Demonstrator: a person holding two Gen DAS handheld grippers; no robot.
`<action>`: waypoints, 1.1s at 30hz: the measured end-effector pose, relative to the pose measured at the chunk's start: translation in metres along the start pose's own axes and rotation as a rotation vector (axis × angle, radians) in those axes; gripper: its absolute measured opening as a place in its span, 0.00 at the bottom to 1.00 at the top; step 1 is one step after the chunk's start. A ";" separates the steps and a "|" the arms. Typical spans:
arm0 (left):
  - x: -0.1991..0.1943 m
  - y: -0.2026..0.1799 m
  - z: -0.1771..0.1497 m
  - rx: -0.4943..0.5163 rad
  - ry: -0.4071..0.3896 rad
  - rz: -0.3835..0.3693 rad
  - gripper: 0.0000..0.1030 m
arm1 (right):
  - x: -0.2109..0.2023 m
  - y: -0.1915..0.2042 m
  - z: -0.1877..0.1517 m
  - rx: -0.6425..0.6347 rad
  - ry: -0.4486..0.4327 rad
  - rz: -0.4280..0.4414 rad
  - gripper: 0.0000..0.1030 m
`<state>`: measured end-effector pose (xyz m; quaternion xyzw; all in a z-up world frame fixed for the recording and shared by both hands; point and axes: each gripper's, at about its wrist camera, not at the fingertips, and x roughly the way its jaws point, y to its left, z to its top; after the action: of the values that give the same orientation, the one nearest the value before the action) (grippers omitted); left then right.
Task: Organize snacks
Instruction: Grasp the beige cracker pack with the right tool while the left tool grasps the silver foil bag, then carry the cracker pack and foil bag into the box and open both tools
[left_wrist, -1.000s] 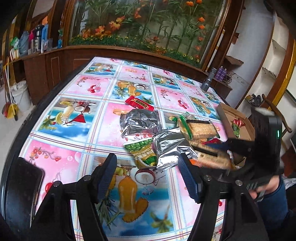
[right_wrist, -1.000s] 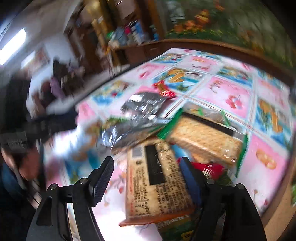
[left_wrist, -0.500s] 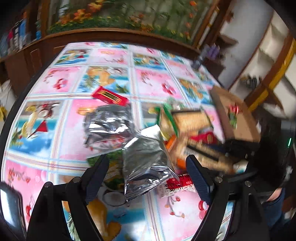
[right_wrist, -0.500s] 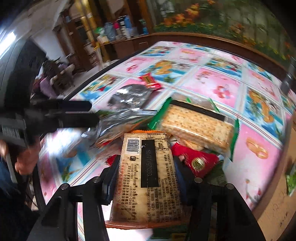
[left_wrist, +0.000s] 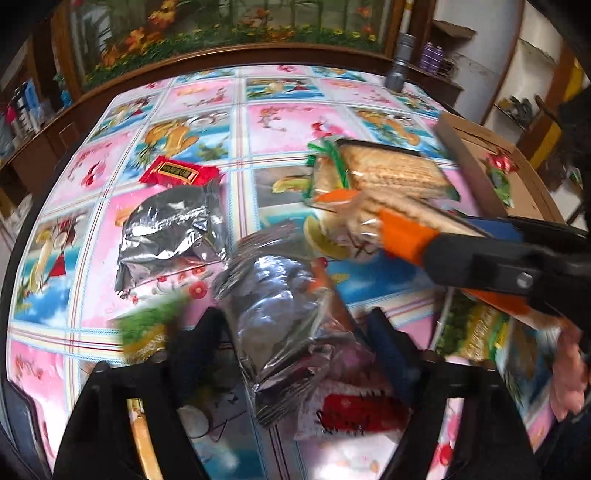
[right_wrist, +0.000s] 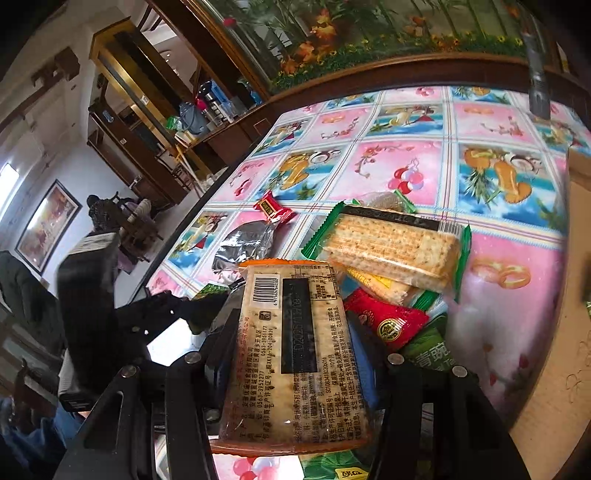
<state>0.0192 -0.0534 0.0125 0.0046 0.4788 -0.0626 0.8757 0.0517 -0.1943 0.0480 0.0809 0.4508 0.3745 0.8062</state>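
My left gripper (left_wrist: 293, 339) straddles a crumpled silver foil bag (left_wrist: 280, 314). Its jaws are closing and both pads touch the bag's sides. A red-and-white packet (left_wrist: 351, 413) lies under the bag. My right gripper (right_wrist: 291, 332) is shut on an orange-edged cracker pack (right_wrist: 291, 350), barcode side up. In the left wrist view the right gripper (left_wrist: 443, 230) comes in from the right holding that cracker pack (left_wrist: 369, 214). In the right wrist view the left gripper's fingertips are hidden behind the pack.
On the fruit-print tablecloth (left_wrist: 280, 122) lie a green-wrapped cracker pack (right_wrist: 391, 243), a second silver bag (left_wrist: 170, 229), a small red packet (left_wrist: 177, 173), a red pouch (right_wrist: 388, 323) and a green snack bag (left_wrist: 147, 328). A cardboard box (left_wrist: 517, 184) stands at the right edge.
My left gripper came forward and down over the silver bag, and its jaws narrowed onto it. The right gripper shut on the cracker pack and rolled with it.
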 end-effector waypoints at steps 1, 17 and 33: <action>0.000 -0.002 0.000 0.008 -0.010 0.021 0.56 | -0.001 0.001 -0.001 -0.006 -0.002 -0.003 0.56; -0.034 -0.012 -0.004 -0.004 -0.189 0.053 0.55 | -0.026 -0.004 0.006 0.010 -0.123 0.040 0.56; -0.057 -0.036 0.002 0.071 -0.276 0.122 0.56 | -0.048 -0.026 0.015 0.091 -0.204 0.023 0.56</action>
<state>-0.0137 -0.0833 0.0628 0.0562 0.3501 -0.0261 0.9346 0.0624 -0.2425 0.0765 0.1602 0.3818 0.3526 0.8392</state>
